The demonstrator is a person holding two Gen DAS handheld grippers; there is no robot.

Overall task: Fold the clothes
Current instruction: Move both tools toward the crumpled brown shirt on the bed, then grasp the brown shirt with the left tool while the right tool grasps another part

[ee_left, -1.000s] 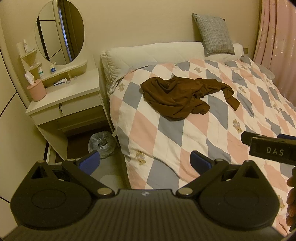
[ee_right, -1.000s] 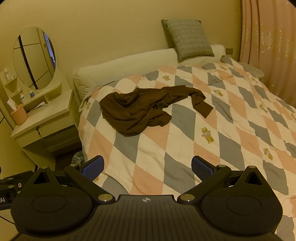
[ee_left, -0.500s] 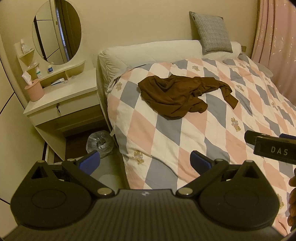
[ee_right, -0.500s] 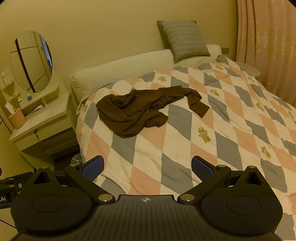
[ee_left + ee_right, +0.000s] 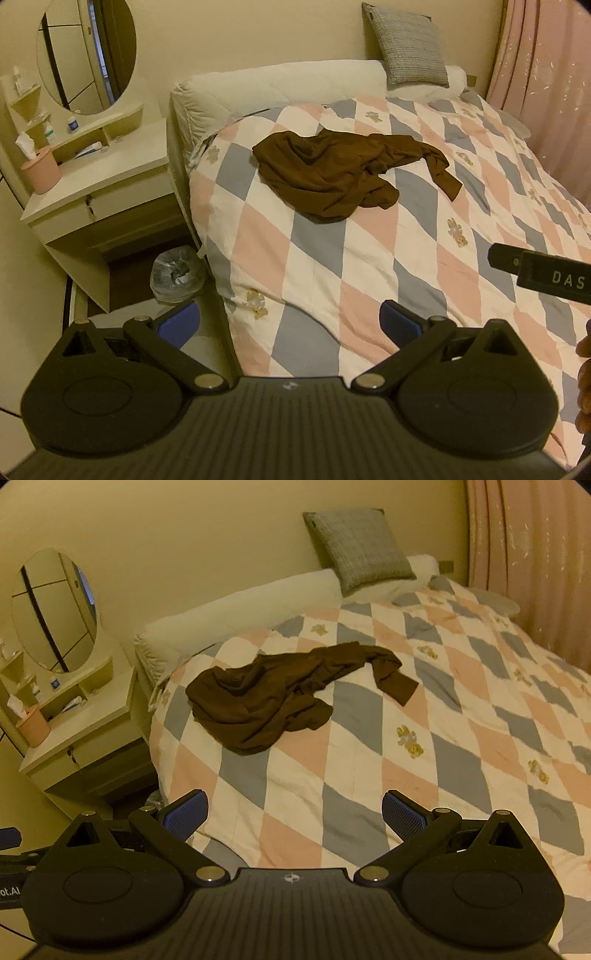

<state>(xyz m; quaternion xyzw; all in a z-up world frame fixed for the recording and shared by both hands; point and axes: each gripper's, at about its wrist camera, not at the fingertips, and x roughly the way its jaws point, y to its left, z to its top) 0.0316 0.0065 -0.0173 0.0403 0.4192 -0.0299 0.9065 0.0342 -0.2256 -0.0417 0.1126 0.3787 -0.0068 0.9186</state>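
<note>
Advanced nearer the bed [image 5: 480,738] since earlier; both hand-held grippers, left [image 5: 290,325] and right [image 5: 295,814], spread wide, empty; brown garment [image 5: 273,698] crumpled, untouched.

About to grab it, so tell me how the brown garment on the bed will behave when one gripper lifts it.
The brown garment lies crumpled in soft folds, so it is probably floppy and will drape and sag from one pinch. It looks thin, likely light. One sleeve trails loose across the quilt, so it may dangle or drag.
</note>
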